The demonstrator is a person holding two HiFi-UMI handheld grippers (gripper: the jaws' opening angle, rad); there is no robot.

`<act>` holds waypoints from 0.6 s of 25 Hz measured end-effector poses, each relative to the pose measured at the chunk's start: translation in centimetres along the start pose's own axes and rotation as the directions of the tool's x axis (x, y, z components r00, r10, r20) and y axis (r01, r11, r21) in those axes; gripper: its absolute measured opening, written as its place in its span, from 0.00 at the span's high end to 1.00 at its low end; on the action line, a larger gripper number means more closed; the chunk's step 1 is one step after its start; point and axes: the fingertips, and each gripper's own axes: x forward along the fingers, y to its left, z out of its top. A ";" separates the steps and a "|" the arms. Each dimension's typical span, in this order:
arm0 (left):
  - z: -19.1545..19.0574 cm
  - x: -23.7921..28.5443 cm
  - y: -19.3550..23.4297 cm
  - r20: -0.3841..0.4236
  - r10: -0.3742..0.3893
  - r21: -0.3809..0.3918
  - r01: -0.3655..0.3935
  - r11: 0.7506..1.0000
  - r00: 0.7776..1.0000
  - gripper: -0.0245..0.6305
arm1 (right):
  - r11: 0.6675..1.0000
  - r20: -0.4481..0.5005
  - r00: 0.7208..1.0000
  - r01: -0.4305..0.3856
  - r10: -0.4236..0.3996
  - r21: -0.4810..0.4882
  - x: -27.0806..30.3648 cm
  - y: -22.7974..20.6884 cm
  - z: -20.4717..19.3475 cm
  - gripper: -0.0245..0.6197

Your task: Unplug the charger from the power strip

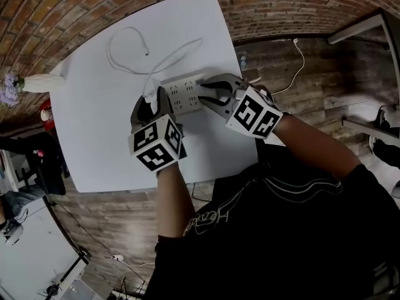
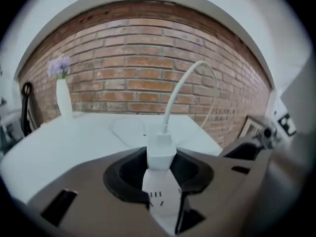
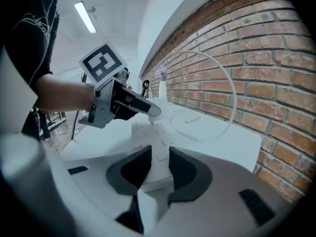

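Observation:
A white power strip point(image 1: 184, 92) lies on the white table point(image 1: 106, 142). My right gripper point(image 1: 205, 96) is shut on the strip's near end, its dark pads on both long sides of the strip point(image 3: 148, 137). My left gripper point(image 1: 152, 103) is shut on the white charger point(image 2: 160, 154) at the strip's left end. The charger's cable point(image 2: 182, 83) rises from it and loops across the table point(image 1: 125, 64). In the right gripper view the left gripper point(image 3: 143, 107) holds the charger's tip right at the strip's top face. I cannot tell whether the prongs are still in a socket.
A brick wall point(image 2: 138, 68) runs behind the table. A white vase with purple flowers point(image 2: 63, 98) stands at the table's far left corner point(image 1: 37, 82). Another white cable point(image 1: 299, 61) trails on the wooden floor to the right.

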 end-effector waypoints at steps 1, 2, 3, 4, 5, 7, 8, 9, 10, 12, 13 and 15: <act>0.4 -0.2 0.4 0.017 -0.034 -0.090 0.035 0.995 0.999 0.75 | 1.000 -0.002 1.000 0.000 0.000 0.003 -0.1 0.0 0.0 0.84; 0.8 -0.3 0.7 0.031 -0.056 -0.149 0.060 0.987 0.998 0.75 | 1.000 -0.003 1.000 0.001 -0.001 0.004 -0.1 0.0 0.0 0.84; 1.2 -0.5 0.9 0.035 -0.067 -0.169 0.072 0.983 0.997 0.75 | 1.000 -0.004 1.000 0.002 -0.002 0.002 -0.1 0.0 0.0 0.84; 1.6 -0.6 1.0 0.032 -0.078 -0.169 0.082 0.982 0.996 0.75 | 1.000 -0.004 1.000 0.003 -0.003 -0.001 -0.1 0.0 0.0 0.84; 1.7 -0.8 0.8 0.027 -0.097 -0.173 0.100 0.980 0.995 0.75 | 1.000 -0.003 1.000 0.004 -0.004 -0.003 -0.1 0.0 0.0 0.84; 1.9 -1.1 0.0 0.026 -0.152 -0.206 0.154 0.966 0.988 0.75 | 1.000 0.001 1.000 0.007 -0.007 -0.006 -0.1 -0.1 0.0 0.84; 1.9 -1.4 -0.4 0.028 -0.176 -0.219 0.178 0.960 0.984 0.75 | 1.000 0.001 1.000 0.008 -0.008 -0.006 -0.1 -0.2 0.0 0.84; 1.8 -1.6 -0.8 0.029 -0.194 -0.225 0.196 0.954 0.981 0.75 | 1.000 0.000 1.000 0.006 -0.006 -0.004 -0.1 -0.2 0.0 0.84; 1.8 -2.0 -1.1 0.031 -0.211 -0.231 0.213 0.949 0.977 0.75 | 1.000 -0.003 1.000 0.001 -0.001 0.001 -0.1 -0.2 0.0 0.84; 1.8 -2.8 -1.5 0.044 -0.248 -0.252 0.251 0.935 0.968 0.75 | 1.000 -0.012 1.000 -0.018 0.019 0.016 -0.1 -0.1 0.0 0.84; 1.9 -3.2 -1.7 0.053 -0.260 -0.265 0.264 0.927 0.964 0.75 | 0.999 -0.017 0.999 -0.029 0.030 0.027 -0.1 -0.1 0.0 0.84; 2.1 -4.1 -1.8 0.068 -0.265 -0.283 0.273 0.919 0.962 0.75 | 0.997 -0.021 0.999 -0.046 0.047 0.061 -0.4 -0.3 -0.1 0.86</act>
